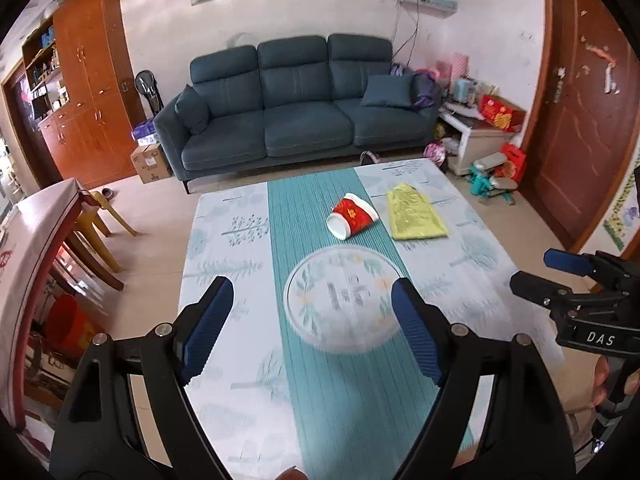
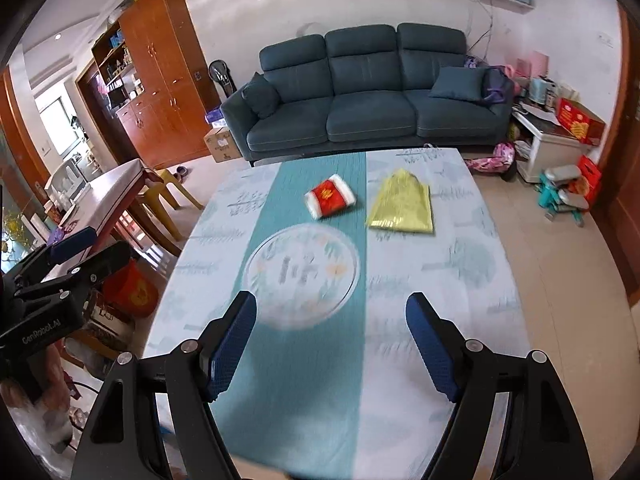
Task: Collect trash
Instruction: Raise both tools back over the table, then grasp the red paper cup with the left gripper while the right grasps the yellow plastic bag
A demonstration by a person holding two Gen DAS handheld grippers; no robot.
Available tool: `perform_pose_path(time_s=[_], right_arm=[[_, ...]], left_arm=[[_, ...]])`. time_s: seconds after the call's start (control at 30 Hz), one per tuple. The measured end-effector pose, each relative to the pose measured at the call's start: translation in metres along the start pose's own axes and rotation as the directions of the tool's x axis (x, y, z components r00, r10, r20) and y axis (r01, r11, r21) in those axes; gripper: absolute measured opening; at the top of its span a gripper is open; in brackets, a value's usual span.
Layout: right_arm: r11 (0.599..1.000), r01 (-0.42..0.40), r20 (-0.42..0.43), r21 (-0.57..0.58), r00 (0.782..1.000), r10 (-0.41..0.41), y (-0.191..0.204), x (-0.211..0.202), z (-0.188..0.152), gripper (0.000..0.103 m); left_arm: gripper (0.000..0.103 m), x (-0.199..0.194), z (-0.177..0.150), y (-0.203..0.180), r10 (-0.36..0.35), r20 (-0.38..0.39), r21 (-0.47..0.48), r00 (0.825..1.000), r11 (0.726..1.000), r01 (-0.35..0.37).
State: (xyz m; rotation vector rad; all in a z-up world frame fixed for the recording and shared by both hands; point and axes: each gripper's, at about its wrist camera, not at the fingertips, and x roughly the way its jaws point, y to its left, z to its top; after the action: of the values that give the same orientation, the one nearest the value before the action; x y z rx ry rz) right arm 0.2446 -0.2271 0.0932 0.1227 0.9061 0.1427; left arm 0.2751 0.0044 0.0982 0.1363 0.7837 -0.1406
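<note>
Two trash items lie on the bench [image 1: 224, 240]: one red paper cup [image 1: 354, 216], tipped on its side on the teal runner [image 1: 304, 208], and one yellow wrapper [image 1: 416, 212], flat just to the right of the cup, apart from it. One round plate [image 1: 340, 300] sits on the runner nearer than both. The left gripper [image 1: 312, 328] hovers above the plate, jaws spread, holding nothing. The right gripper [image 2: 332, 344] hovers over the near part of the bench, jaws spread, holding nothing. The left wrist view shows the cup's white open mouth; the right wrist view shows the cup [image 2: 330, 200] side-on and blurred. One sofa [image 1: 296, 112] stands beyond the bench.
</note>
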Motion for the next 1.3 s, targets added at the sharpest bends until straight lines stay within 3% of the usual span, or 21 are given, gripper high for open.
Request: perform_pose_path(time_s=[0.13,0.23,0.4,0.53,0.7,0.87,0.97,1.1,1.13,1.2,1.23,1.27,1.3], right_arm=[[0.999,-0.039,-0.077,0.026,0.996,0.041,-0.058,0.062,0.058,0.079],[0.998,-0.045,-0.131,0.049,0.99,0.051,-0.103,0.115,0.092,0.079],[0.989,-0.058,-0.22,0.136,0.972,0.087,-0.171,0.209,0.132,0.079],[0.976,-0.058,-0.283,0.211,0.952,0.118,-0.201,0.276,0.137,0.079],[0.966,-0.069,-0.342,0.248,0.927,0.154,-0.216,0.343,0.145,0.079],[0.966,-0.094,-0.375,0.24,0.909,0.181,-0.209,0.378,0.152,0.079],[0.974,-0.104,-0.373,0.199,0.911,0.173,-0.2,0.39,0.157,0.08],[0.983,-0.1,-0.375,0.157,0.914,0.153,-0.192,0.402,0.162,0.079],[0.987,-0.091,-0.379,0.132,0.915,0.135,-0.188,0.402,0.162,0.076],[0.995,-0.068,-0.381,0.066,0.92,0.088,-0.181,0.405,0.162,0.058],[0.996,-0.071,-0.38,0.051,0.921,0.085,-0.179,0.406,0.161,0.043],[0.993,-0.093,-0.383,0.072,0.917,0.114,-0.18,0.408,0.16,0.031],[0.987,-0.123,-0.384,0.104,0.91,0.154,-0.177,0.406,0.159,0.026]], left_arm=[[0.079,0.077,0.052,-0.026,-0.02,-0.105,0.007,0.994,1.0,0.02],[0.079,0.147,0.087,-0.046,-0.043,-0.198,-0.005,0.979,0.999,0.043],[0.079,0.265,0.119,-0.059,-0.055,-0.34,-0.044,0.939,0.998,0.043],[0.079,0.338,0.121,-0.06,-0.047,-0.434,-0.071,0.9,0.997,0.018],[0.079,0.397,0.115,-0.059,-0.059,-0.49,-0.08,0.87,0.997,0.023],[0.079,0.423,0.11,-0.057,-0.07,-0.526,-0.063,0.848,0.997,0.043],[0.079,0.439,0.108,-0.06,-0.077,-0.551,-0.052,0.831,0.997,0.058],[0.079,0.464,0.103,-0.061,-0.124,-0.593,-0.072,0.796,0.992,0.1],[0.079,0.468,0.101,-0.062,-0.142,-0.603,-0.085,0.785,0.99,0.114],[0.078,0.475,0.097,-0.064,-0.149,-0.621,-0.099,0.769,0.989,0.112],[0.076,0.48,0.093,-0.065,-0.122,-0.637,-0.087,0.761,0.993,0.086],[0.059,0.483,0.09,-0.066,-0.102,-0.644,-0.073,0.758,0.995,0.072],[0.058,0.487,0.085,-0.068,-0.083,-0.651,-0.055,0.755,0.997,0.062]])
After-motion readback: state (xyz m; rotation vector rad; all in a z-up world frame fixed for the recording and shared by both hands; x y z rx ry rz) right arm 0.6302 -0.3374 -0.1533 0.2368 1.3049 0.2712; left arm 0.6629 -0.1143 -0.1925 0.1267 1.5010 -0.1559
